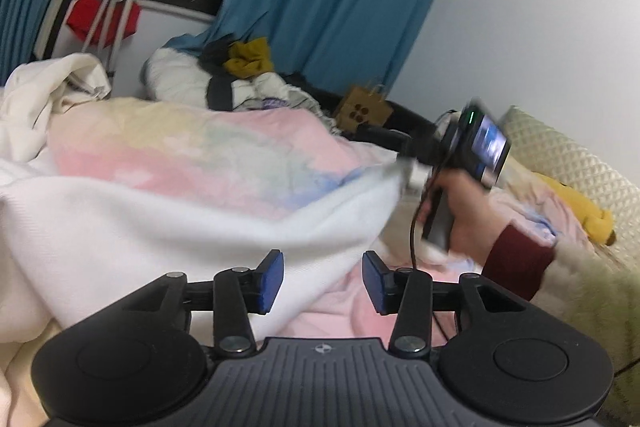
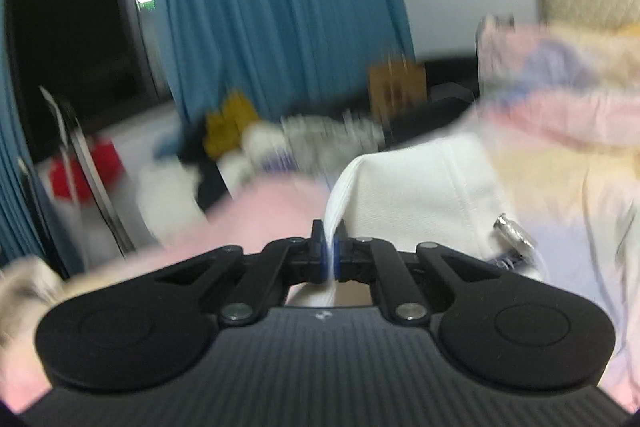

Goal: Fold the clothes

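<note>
White garment (image 2: 420, 183) pinched in right tool (image 2: 330, 253); pastel blanket (image 1: 180, 155) behind, left tool (image 1: 323, 281) agape.

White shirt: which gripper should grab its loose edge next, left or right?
Left, probably. The left gripper is open, with the white shirt lying just ahead of its fingers. The right gripper is already shut on another edge of the shirt, so it should hold.
</note>
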`<state>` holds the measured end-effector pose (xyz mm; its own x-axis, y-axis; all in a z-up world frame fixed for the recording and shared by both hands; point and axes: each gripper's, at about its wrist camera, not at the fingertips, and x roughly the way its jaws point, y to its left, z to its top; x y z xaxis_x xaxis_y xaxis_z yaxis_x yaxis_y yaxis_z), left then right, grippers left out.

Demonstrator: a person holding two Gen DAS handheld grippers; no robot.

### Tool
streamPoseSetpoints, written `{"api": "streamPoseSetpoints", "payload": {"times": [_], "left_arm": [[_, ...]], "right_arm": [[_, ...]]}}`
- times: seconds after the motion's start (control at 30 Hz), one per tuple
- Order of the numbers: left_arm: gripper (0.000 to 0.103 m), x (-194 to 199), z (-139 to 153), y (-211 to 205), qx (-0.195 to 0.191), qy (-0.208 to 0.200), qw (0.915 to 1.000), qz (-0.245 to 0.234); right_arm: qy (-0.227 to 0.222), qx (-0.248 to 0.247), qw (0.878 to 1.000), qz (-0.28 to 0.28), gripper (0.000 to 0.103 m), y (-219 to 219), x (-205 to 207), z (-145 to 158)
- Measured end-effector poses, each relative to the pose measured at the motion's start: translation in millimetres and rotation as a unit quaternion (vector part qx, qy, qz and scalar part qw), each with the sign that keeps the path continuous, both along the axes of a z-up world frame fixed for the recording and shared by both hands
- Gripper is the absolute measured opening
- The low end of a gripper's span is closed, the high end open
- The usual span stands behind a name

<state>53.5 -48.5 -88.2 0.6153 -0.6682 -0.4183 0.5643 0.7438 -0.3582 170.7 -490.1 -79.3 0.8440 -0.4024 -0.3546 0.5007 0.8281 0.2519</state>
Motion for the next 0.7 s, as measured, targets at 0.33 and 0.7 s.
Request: {"api": "streamPoseSetpoints", "payload": {"times": [0.33, 0.7], "left_arm": [[0.048, 40, 2, 8, 0.005, 0.027, 0.9988, 0.039], [0.063, 27, 23, 58, -0.03, 0.049, 0.9922, 0.11]], "right_arm": [[0.038, 0.145, 0.988, 0.046, 0.011, -50, 32, -70], [0.018, 0.268, 0.962, 0.052, 0.074, -69, -48, -41]]}}
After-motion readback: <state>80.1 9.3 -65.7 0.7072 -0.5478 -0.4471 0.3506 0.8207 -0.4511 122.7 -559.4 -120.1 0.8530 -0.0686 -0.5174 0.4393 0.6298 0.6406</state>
